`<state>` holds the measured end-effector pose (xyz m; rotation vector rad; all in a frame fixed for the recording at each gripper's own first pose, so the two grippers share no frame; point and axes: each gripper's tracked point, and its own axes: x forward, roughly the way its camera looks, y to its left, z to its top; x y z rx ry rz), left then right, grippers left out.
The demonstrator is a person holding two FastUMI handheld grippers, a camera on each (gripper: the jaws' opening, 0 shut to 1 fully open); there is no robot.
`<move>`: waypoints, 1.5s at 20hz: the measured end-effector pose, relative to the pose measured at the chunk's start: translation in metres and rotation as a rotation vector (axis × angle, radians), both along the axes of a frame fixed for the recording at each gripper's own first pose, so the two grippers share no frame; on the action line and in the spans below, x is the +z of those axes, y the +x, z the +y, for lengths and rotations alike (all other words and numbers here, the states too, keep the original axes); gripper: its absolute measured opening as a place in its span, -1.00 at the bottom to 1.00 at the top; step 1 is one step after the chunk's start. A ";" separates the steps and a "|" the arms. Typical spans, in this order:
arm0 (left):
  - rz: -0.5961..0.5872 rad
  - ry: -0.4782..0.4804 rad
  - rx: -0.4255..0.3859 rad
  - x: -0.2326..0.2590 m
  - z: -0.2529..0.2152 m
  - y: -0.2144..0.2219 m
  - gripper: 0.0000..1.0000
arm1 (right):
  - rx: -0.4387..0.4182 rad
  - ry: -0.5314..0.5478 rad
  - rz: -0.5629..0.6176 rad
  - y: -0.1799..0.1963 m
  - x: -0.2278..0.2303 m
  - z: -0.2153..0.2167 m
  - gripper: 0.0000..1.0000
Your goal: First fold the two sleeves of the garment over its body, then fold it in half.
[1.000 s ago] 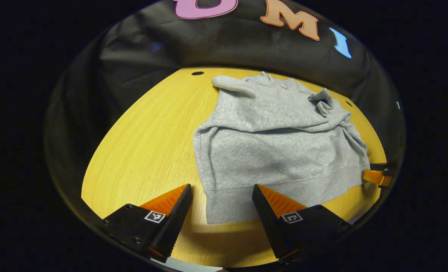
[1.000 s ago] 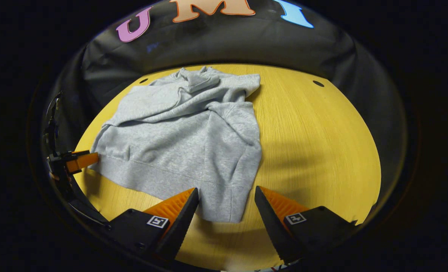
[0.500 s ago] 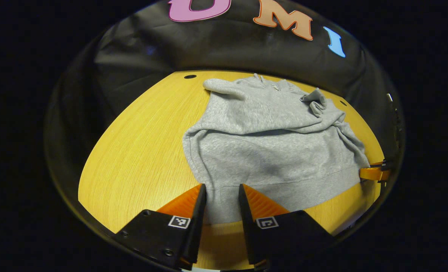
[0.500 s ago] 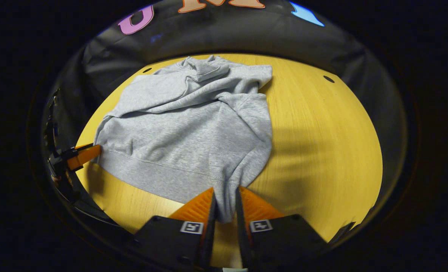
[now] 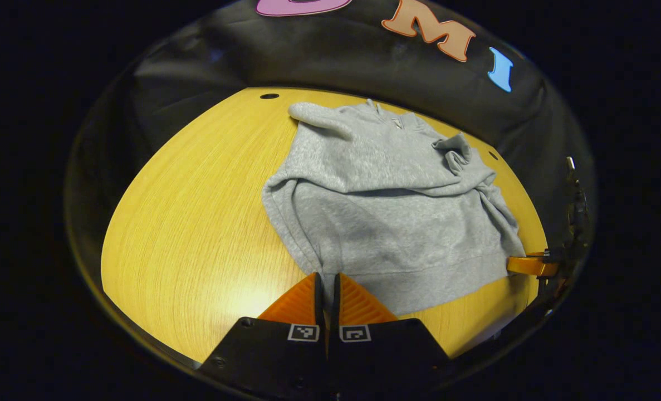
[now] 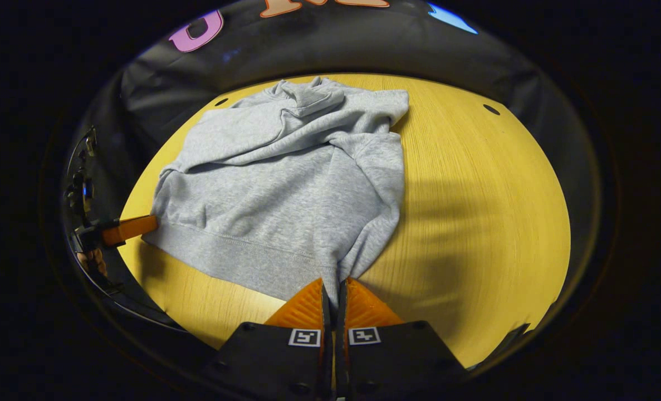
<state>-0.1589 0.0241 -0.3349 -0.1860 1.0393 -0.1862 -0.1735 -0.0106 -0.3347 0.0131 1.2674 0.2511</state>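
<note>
Nearest to me in the left gripper view, my left gripper [image 5: 326, 287] has its jaws pinched together on the near hem corner of the grey hoodie [image 5: 386, 211] — fabric caught between both fingers. Same story in the right gripper view: right gripper [image 6: 334, 292] is clamped on the other hem corner, cloth bunching into a small peak right at the tips. So both bottom corners are in hand.

The hoodie lies flat on the yellow wooden table [image 5: 196, 223], hem toward me, hood end [image 6: 308, 92] toward the far wall. Both sleeves [image 6: 252, 139] already look folded across the body, one lying over the chest w/ its cuff near the far corner, so I judge the step now is the half-fold: hem up and over to the shoulders.

To do it well I'd lift both corners together, just enough to clear the table, keep the hem taut btwn the grippers so it doesn't sag in the middle, then carry it fwd in a low arc. Even speed on both sides — otherwise the fold line skews. Watch the folded sleeves; dragging the body too fast could pull them loose. Let go only once the hem sits square w/ the shoulder line.
</note>
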 end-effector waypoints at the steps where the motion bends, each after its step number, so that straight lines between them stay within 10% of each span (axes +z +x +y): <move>1: 0.005 0.002 -0.008 0.001 0.001 -0.002 -1.00 | -0.004 0.006 0.010 -0.002 0.000 0.000 -1.00; 15: 0.058 0.008 0.021 0.010 0.000 0.010 -1.00 | -0.016 0.089 0.080 0.001 0.017 0.004 -0.92; 30: -0.098 -0.053 0.127 0.082 0.008 0.107 -1.00 | -0.266 0.396 -0.077 0.125 0.116 0.025 -0.92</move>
